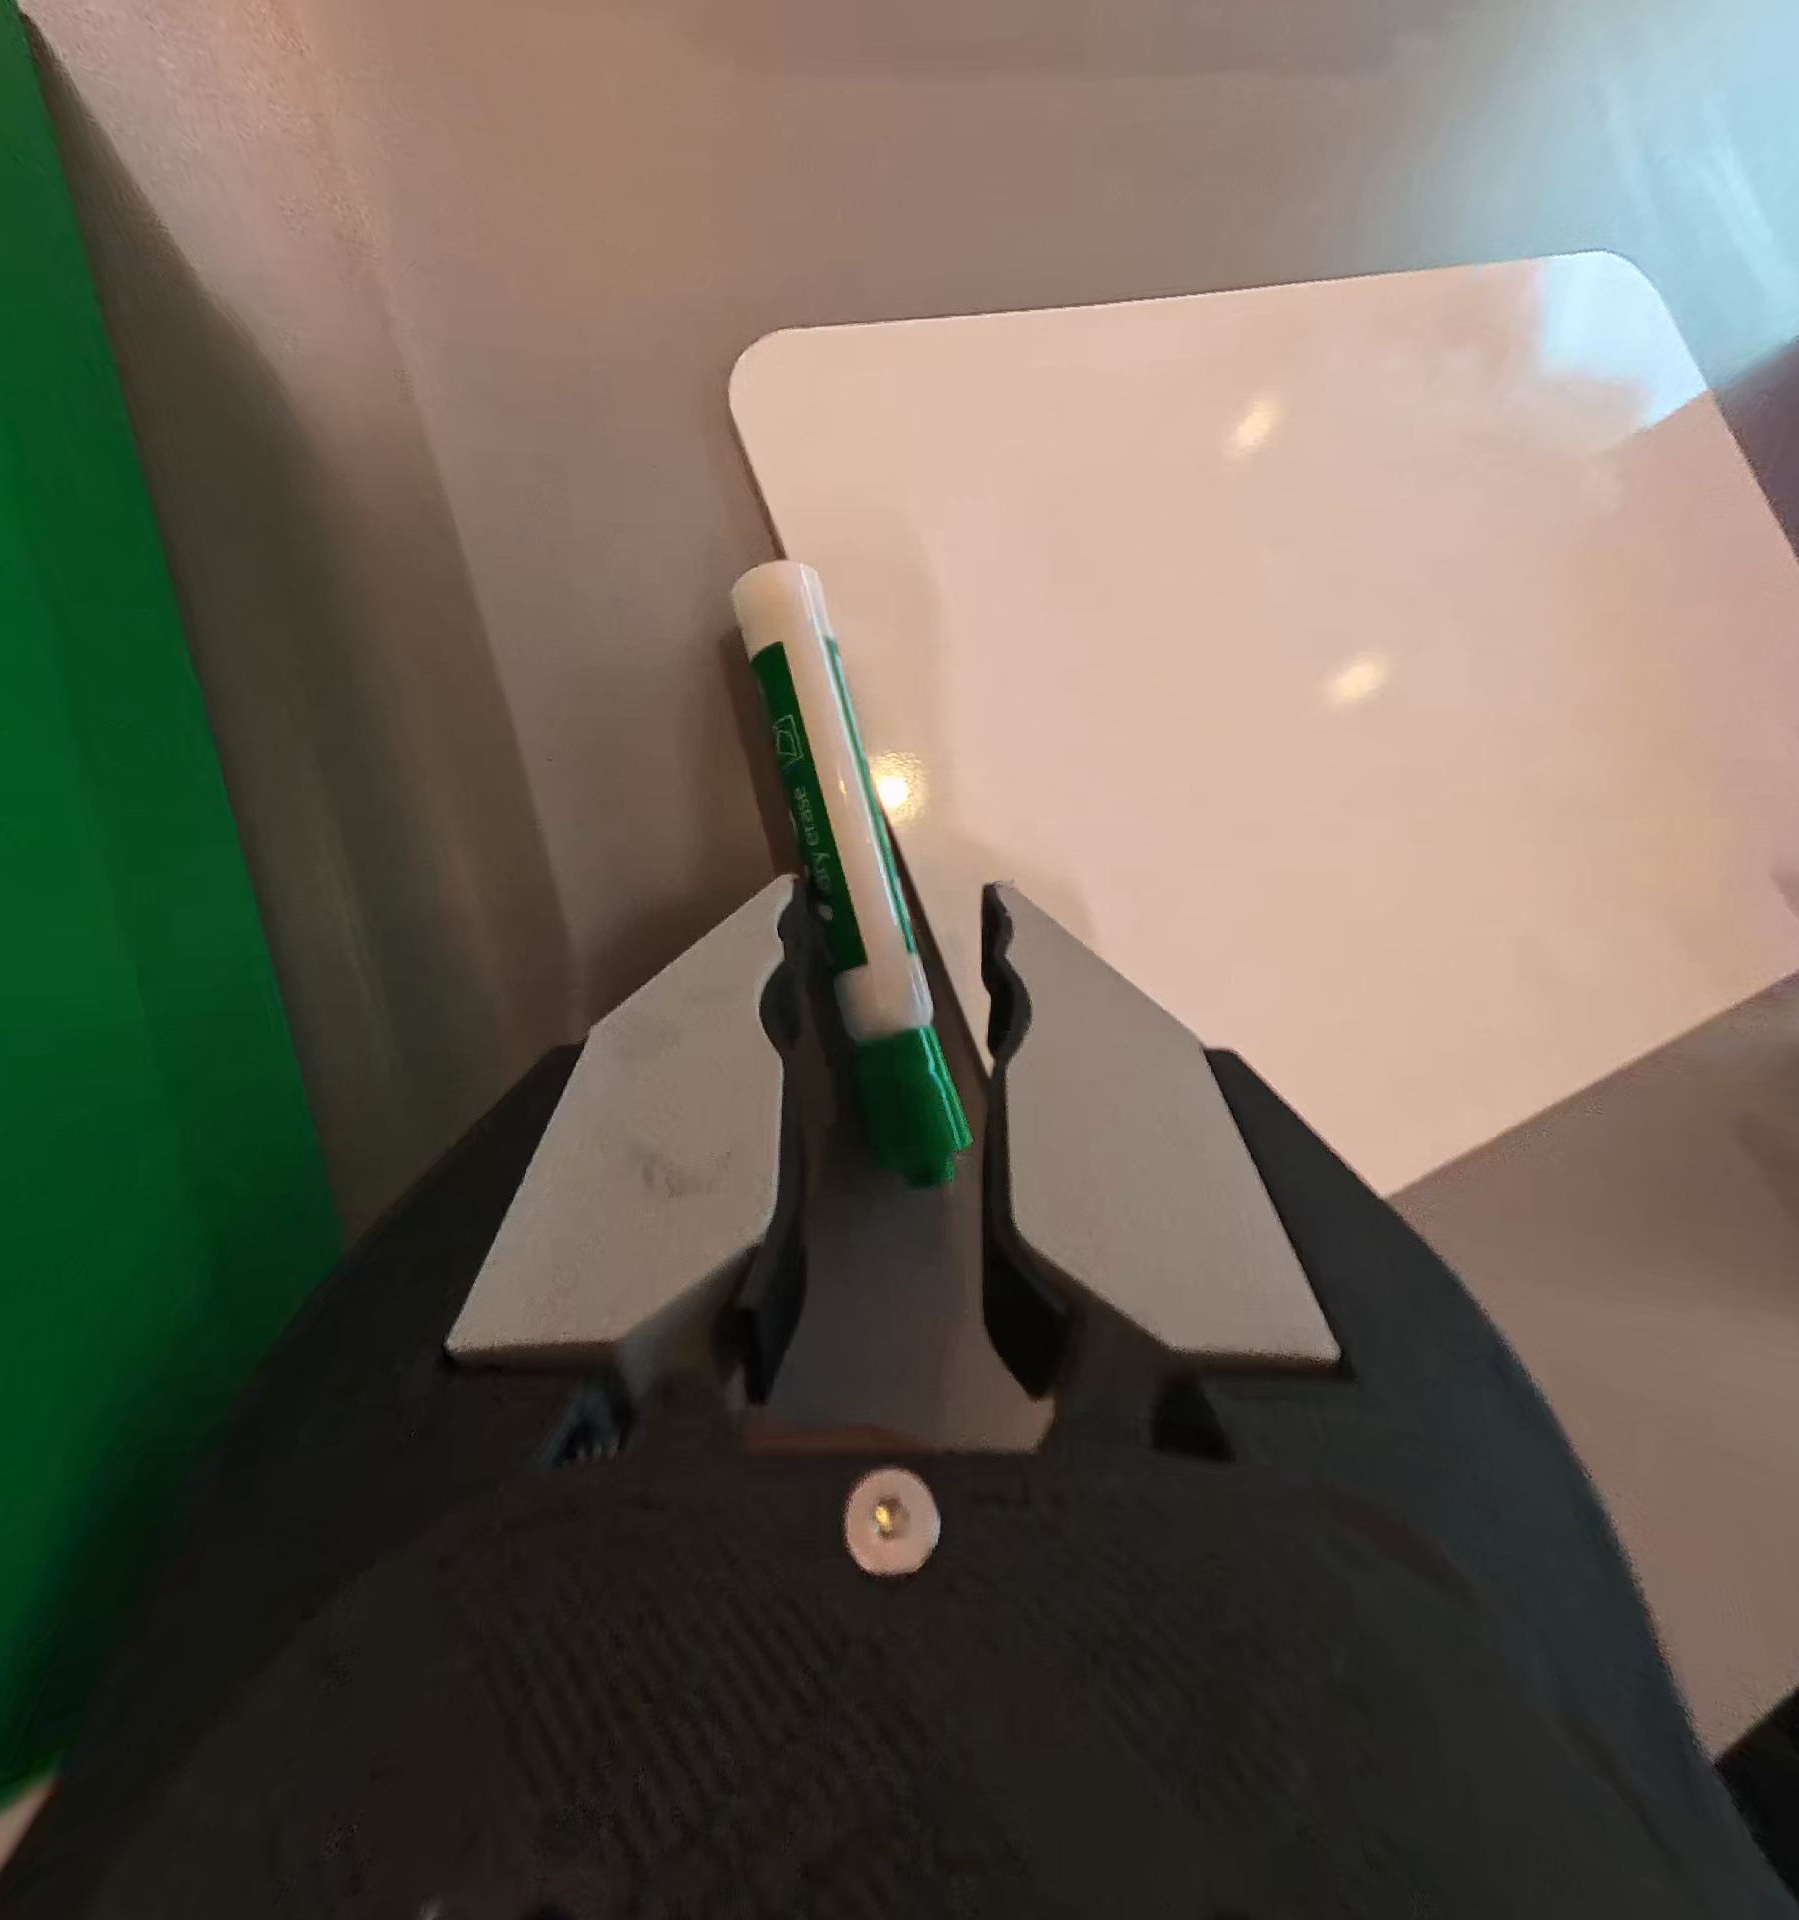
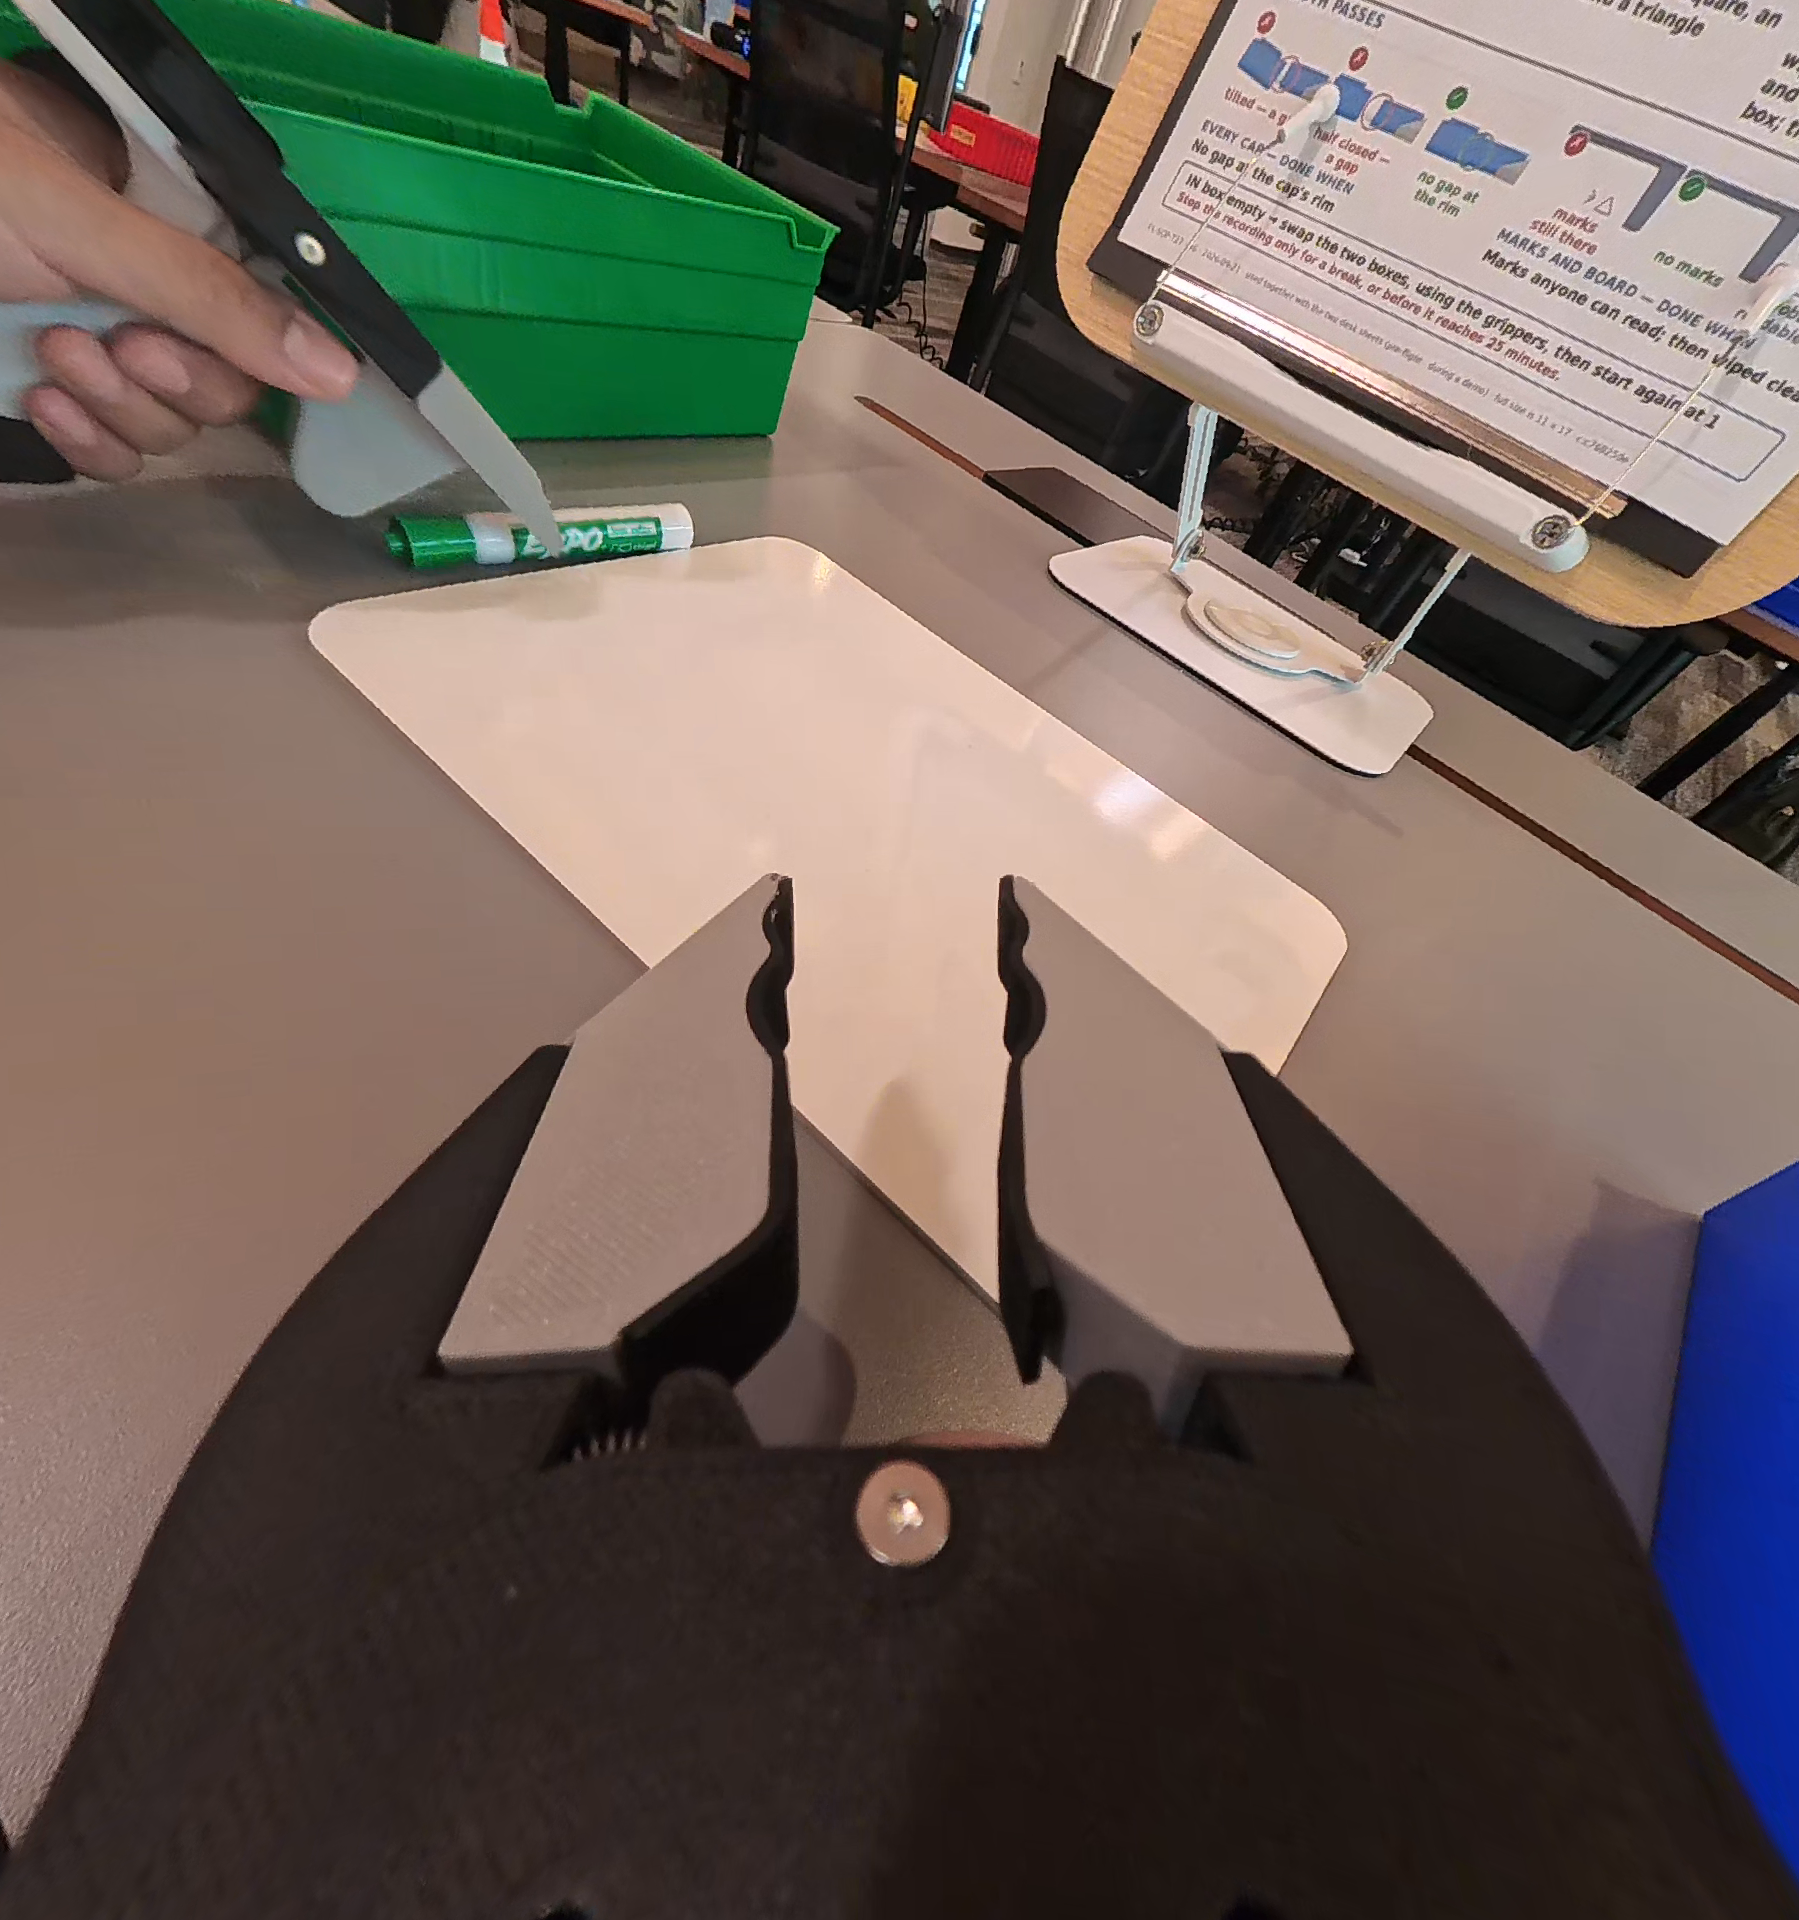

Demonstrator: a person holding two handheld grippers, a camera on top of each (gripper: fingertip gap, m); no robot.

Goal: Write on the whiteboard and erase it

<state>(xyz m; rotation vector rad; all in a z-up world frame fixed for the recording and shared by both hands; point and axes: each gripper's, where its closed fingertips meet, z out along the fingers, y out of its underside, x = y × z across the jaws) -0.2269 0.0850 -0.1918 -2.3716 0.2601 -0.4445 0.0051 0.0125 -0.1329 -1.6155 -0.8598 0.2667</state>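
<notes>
A dry-erase marker (image 1: 833,821) with a white body, green label and green cap lies on the grey table beside the left edge of a blank whiteboard (image 1: 1290,727). My left gripper (image 1: 890,888) is open, its fingers astride the marker's cap end, which is nearer the left finger. In the right wrist view a hand holds the left gripper (image 2: 448,525) tips-down over the marker (image 2: 614,530), just past the whiteboard's (image 2: 770,748) far edge. My right gripper (image 2: 895,883) is open and empty above the board's near corner.
A green bin (image 2: 562,260) stands behind the marker and fills the left side of the left wrist view (image 1: 43,727). A clipboard stand (image 2: 1238,634) with an instruction sheet stands at the back right. A blue bin (image 2: 1768,1455) sits at the near right.
</notes>
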